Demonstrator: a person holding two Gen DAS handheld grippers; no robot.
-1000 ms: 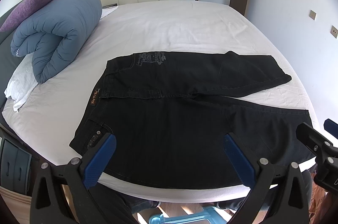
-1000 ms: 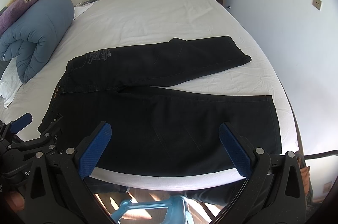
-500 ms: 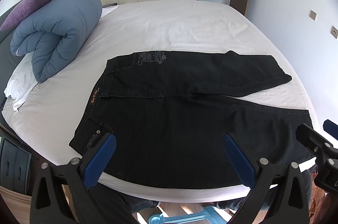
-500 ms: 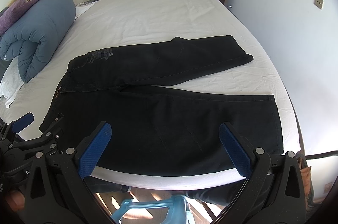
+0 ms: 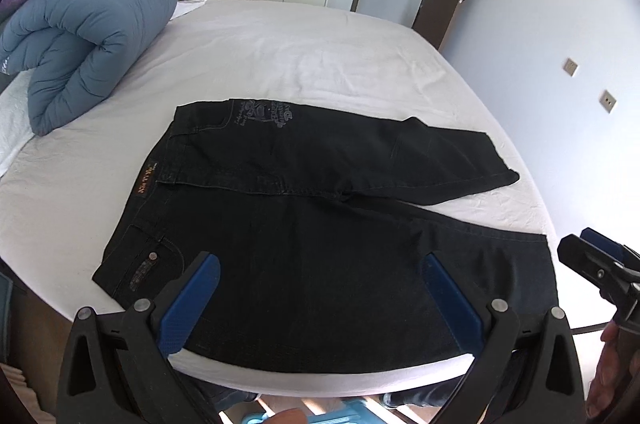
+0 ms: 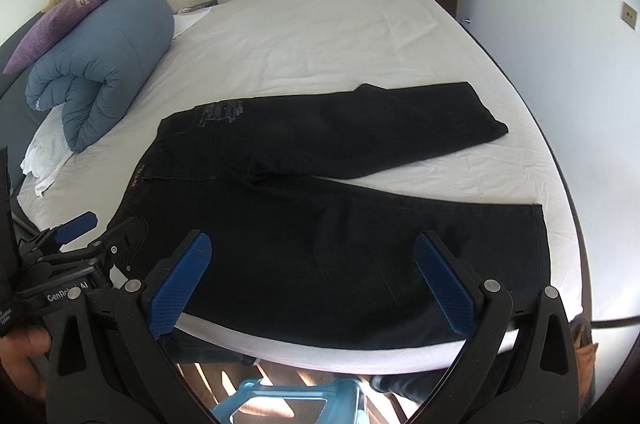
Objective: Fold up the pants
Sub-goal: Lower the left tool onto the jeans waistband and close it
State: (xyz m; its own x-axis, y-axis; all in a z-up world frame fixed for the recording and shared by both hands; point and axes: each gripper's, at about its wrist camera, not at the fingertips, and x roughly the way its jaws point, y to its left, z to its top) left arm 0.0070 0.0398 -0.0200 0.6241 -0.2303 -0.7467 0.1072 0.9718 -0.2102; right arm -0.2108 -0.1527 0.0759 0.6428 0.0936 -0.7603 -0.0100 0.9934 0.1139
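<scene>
Both hand-held grippers hang past the near edge of the bed with jaws spread wide and nothing between them: the left gripper [image 5: 320, 288] at 6 o'clock in its own view, the right gripper [image 6: 314, 270] likewise in its own. Compared with half a second ago each camera has tipped and eased slightly toward the black jeans [image 5: 320, 224], yet the denim itself has not shifted, so I judge the first fold is only being lined up. The jeans lie flat on the white bed sheet [image 5: 300, 63], long axis running from 9 to 3 o'clock, waistband [image 5: 146, 179] toward 9, hems toward 3, the far leg splayed toward 2. A rolled blue duvet [image 5: 88, 39] sits well apart at 10 o'clock.
</scene>
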